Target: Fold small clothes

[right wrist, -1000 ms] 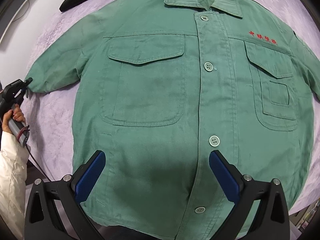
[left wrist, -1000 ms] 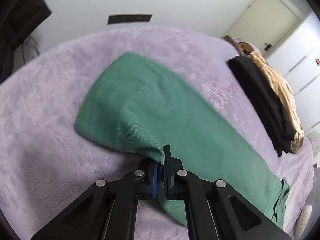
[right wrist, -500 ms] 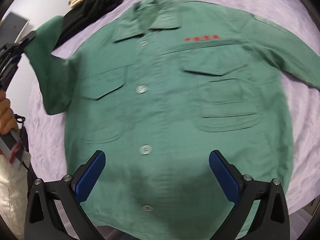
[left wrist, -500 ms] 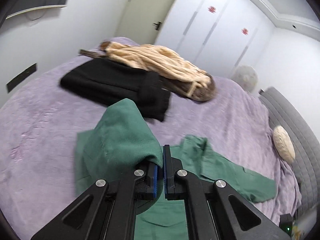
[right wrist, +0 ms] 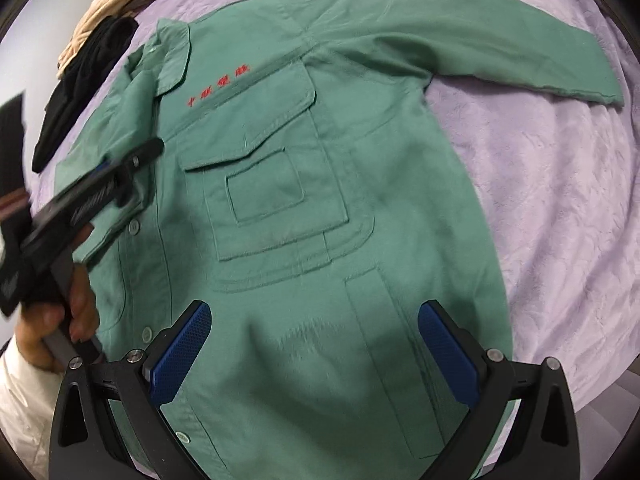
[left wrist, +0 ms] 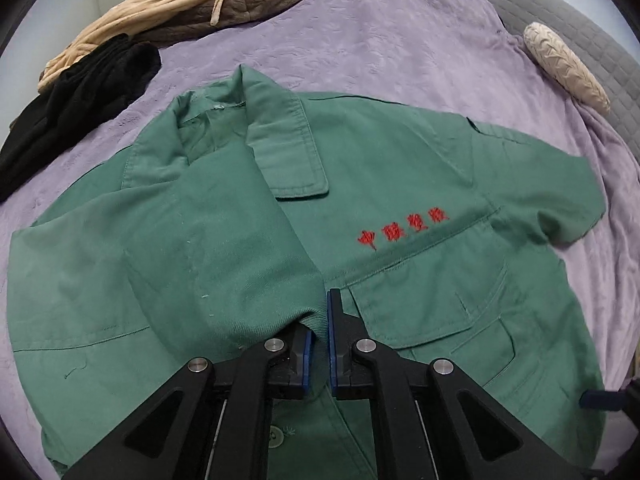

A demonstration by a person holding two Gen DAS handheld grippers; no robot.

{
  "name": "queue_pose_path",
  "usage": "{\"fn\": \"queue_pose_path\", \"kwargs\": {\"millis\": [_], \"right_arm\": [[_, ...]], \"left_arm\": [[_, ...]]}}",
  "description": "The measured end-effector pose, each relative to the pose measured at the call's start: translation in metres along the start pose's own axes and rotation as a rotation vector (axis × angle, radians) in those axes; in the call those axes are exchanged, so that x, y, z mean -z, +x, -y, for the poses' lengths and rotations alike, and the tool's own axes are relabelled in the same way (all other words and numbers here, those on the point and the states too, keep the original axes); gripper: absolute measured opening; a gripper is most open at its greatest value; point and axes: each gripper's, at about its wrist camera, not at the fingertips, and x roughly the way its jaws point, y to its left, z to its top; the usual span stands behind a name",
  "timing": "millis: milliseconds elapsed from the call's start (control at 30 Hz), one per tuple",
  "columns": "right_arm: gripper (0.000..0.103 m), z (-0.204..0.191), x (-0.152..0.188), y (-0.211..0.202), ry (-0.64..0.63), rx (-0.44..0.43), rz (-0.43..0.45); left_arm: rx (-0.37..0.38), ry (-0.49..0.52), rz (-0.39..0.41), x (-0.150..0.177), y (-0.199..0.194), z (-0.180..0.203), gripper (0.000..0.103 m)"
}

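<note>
Bedspread (left wrist: 400, 40), lilac and plush, carries everything in view. Green jacket (right wrist: 340, 200) lies front-up across its middle, buttoned, collar (left wrist: 288, 148) toward the far edge, red embroidered lettering (left wrist: 402, 230) above one chest pocket (right wrist: 264, 184). One sleeve (right wrist: 500, 52) lies stretched out flat toward the bedspread's side edge. The other sleeve (left wrist: 208, 264) is folded inward across the chest, its cuff ending at the button line.

Black garment (left wrist: 76, 104) lies near the far left corner of the bedspread, apart from the jacket. A beige and brown garment (left wrist: 180, 4) is heaped just behind it, touching it. A small cream cushion (left wrist: 566, 66) rests at the far right edge against a grey quilted headboard (left wrist: 560, 12).

Left gripper (left wrist: 319, 336) sits over the jacket's chest with the folded cuff between its blue pads; the jaws have just been opening and now stand at a narrow gap, with only the left pad lying against the cloth, so the cuff is no longer pinched. In the right wrist view this gripper is blurred, held by a hand (right wrist: 60, 312) with a white sleeve (right wrist: 24, 408).

Right gripper (right wrist: 316, 352) hangs above the jacket's lower front, jaws wide apart and holding nothing.
</note>
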Motion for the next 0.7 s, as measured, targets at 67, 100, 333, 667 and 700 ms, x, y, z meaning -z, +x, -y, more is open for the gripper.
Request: {"fn": "queue_pose_path", "kwargs": {"millis": [67, 100, 333, 667, 700], "right_arm": [[0.103, -0.007, -0.006, -0.002, -0.012, 0.014, 0.023], [0.103, -0.014, -0.009, -0.003, -0.028, 0.023, 0.039], [0.103, -0.127, -0.039, -0.005, -0.335, 0.044, 0.2], [0.102, -0.261, -0.045, 0.098, -0.786, 0.398, 0.321], [0.102, -0.254, -0.052, 0.096, -0.758, 0.438, 0.358]], "left_arm": [[0.001, 0.016, 0.018, 0.008, -0.015, 0.0, 0.084], [-0.029, 0.026, 0.046, 0.013, -0.026, 0.001, 0.101], [-0.191, -0.041, 0.12, 0.045, -0.091, -0.064, 0.101], [-0.392, -0.437, -0.075, 0.108, -0.057, -0.215, 0.101], [-0.384, -0.444, -0.077, 0.111, -0.051, -0.217, 0.101]]}}
